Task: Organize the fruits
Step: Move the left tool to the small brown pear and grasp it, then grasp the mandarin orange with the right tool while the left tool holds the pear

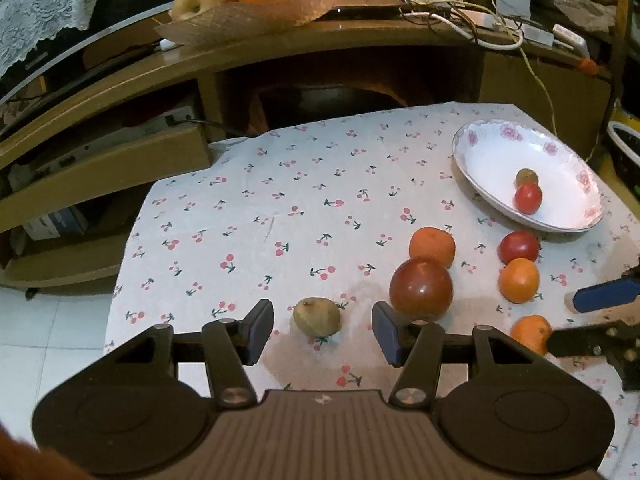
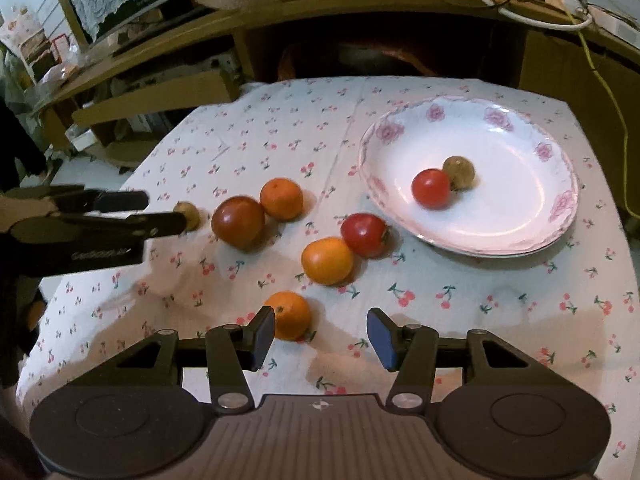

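A white floral plate (image 2: 560, 208) (image 1: 472, 148) holds a small red tomato (image 2: 431, 189) and a brown kiwi (image 2: 459, 172). On the cherry-print cloth lie a second kiwi (image 1: 317, 317), a large dark red tomato (image 1: 421, 289), a red tomato (image 2: 364, 235) and three oranges (image 2: 281, 199) (image 2: 327, 261) (image 2: 289, 315). My left gripper (image 1: 322, 334) is open, with the loose kiwi between its fingertips and apart from both. My right gripper (image 2: 321, 334) is open and empty, its left finger (image 2: 264, 334) next to the nearest orange.
A wooden cabinet (image 1: 280, 56) stands behind the table, with a fruit tray (image 1: 240, 16) and tangled cables (image 1: 460, 12) on top. The table's left edge drops to a tiled floor (image 1: 52, 340).
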`<state>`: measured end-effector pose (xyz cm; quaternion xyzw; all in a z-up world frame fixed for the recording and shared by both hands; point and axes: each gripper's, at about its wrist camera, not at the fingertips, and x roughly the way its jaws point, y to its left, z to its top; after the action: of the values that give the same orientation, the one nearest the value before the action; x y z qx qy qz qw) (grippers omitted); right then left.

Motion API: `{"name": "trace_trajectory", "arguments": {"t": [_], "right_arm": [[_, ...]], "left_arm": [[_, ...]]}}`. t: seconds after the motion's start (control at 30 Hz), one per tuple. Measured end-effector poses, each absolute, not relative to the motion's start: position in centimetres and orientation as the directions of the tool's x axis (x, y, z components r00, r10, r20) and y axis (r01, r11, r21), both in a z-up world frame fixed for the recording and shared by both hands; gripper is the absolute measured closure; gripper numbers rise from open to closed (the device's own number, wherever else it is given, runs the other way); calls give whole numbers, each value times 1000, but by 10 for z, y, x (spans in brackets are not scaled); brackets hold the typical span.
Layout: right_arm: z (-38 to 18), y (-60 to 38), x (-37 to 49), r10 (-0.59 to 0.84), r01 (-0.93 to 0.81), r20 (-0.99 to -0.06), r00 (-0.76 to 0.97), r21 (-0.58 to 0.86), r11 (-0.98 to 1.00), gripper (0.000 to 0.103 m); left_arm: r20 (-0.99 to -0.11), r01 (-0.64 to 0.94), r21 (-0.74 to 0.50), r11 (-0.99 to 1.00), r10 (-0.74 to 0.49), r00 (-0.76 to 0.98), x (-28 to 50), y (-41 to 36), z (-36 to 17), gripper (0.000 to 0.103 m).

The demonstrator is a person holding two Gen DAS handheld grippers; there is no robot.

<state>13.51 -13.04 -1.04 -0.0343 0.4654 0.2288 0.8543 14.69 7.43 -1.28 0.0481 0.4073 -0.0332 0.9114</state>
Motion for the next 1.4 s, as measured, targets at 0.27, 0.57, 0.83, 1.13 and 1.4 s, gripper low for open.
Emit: {"name": "trace_trajectory", "arguments": {"t": [0.27, 0.57, 0.83, 1.13, 1.4], "right_arm": [[-14, -118, 136, 373, -471, -812, 449, 140, 871, 50], [-19, -114, 138, 377, -486, -816, 437, 139, 863, 50], [-22, -117, 140, 378, -481, -823, 424, 149, 864, 49], [-24, -110, 139, 384, -504, -822, 421, 140, 852, 48], [-22, -106, 140, 380, -534, -823, 422, 114, 838, 72]], "left_arm": [[-760, 83, 71, 994, 1, 649, 156, 75, -27, 58], [-765, 77, 49, 996, -13, 644, 160, 77, -31, 69], [-759, 72, 43, 996, -15, 651, 164, 75, -34, 69], [-761, 97, 44, 994, -30, 648, 162, 73, -34, 69], [-778, 118, 17, 993, -61, 625, 149, 72, -31, 70]]}}
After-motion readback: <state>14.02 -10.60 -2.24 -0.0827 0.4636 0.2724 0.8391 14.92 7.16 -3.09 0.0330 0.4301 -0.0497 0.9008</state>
